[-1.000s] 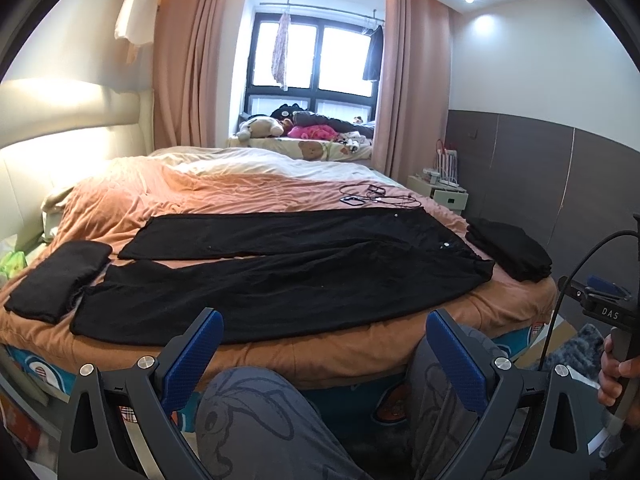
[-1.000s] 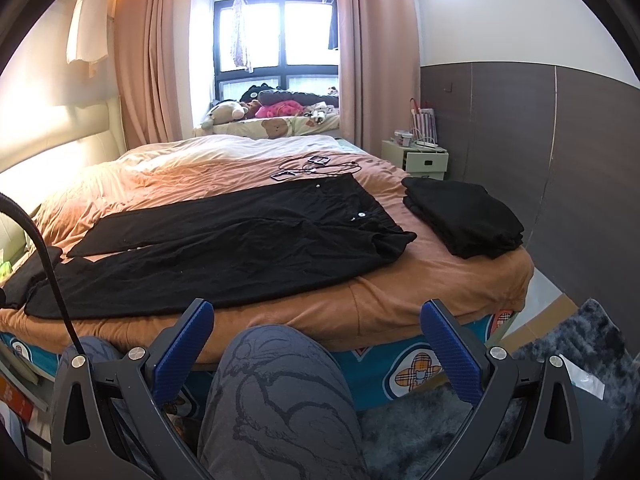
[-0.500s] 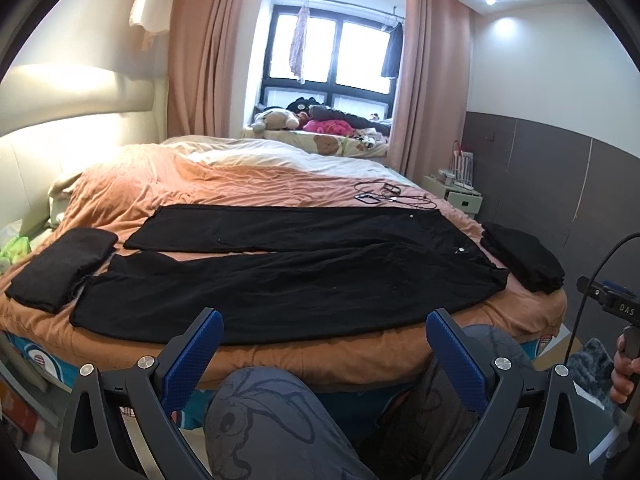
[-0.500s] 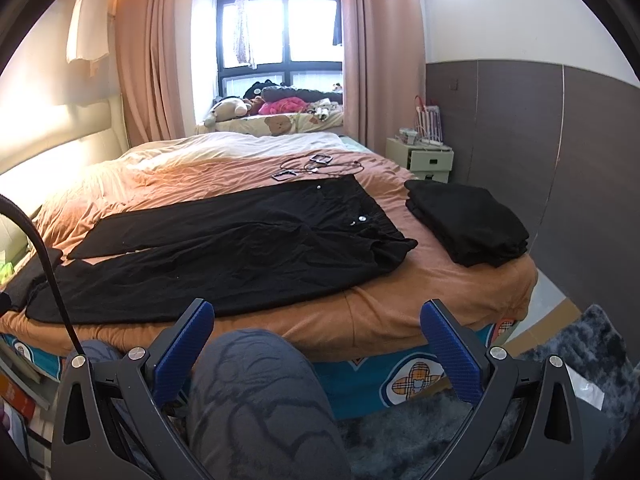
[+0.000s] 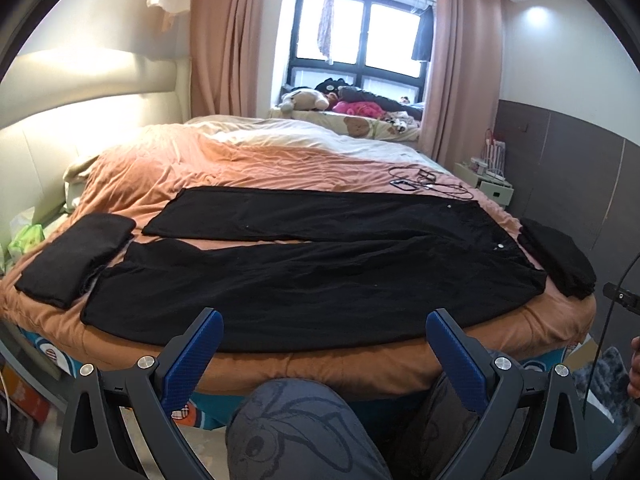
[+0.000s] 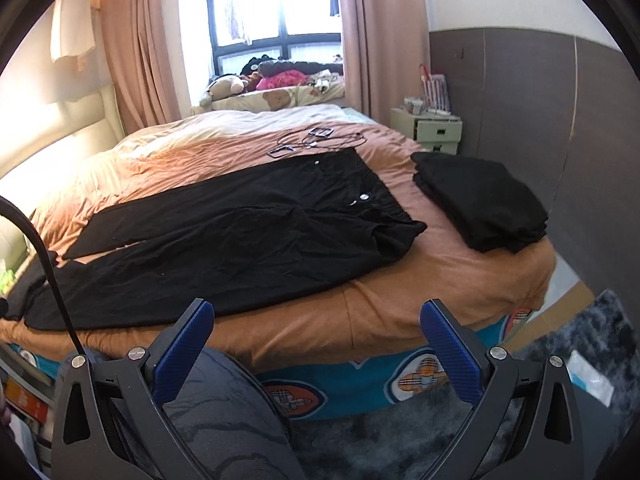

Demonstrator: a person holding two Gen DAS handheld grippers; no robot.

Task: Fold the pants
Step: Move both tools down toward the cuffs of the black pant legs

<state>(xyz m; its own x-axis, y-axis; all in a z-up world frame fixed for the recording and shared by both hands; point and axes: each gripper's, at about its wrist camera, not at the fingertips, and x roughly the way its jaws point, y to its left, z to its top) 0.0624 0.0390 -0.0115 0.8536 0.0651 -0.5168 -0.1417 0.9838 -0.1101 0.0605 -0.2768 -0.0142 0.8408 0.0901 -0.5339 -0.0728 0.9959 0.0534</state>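
Black pants (image 5: 312,264) (image 6: 240,236) lie spread flat across the near side of the bed, both legs stretched to the left and the buttoned waist to the right. My left gripper (image 5: 324,354) hangs open before the bed's front edge, short of the near leg, with nothing between its blue pads. My right gripper (image 6: 318,346) is open too, below the bed edge nearer the waist end, and touches nothing. A person's knee in grey printed trousers (image 5: 296,432) (image 6: 224,412) sits under both grippers.
A folded black garment (image 5: 76,258) lies at the left end of the bed and a black stack (image 6: 480,202) (image 5: 558,260) at the right end. Cables and phones (image 6: 312,140) lie behind the waist. A nightstand (image 6: 430,128) and a dark rug (image 6: 560,360) are on the right.
Both grippers have risen and moved nearer the bed, so the pants fill more of each view. The pants have not moved. Both grippers stay open.
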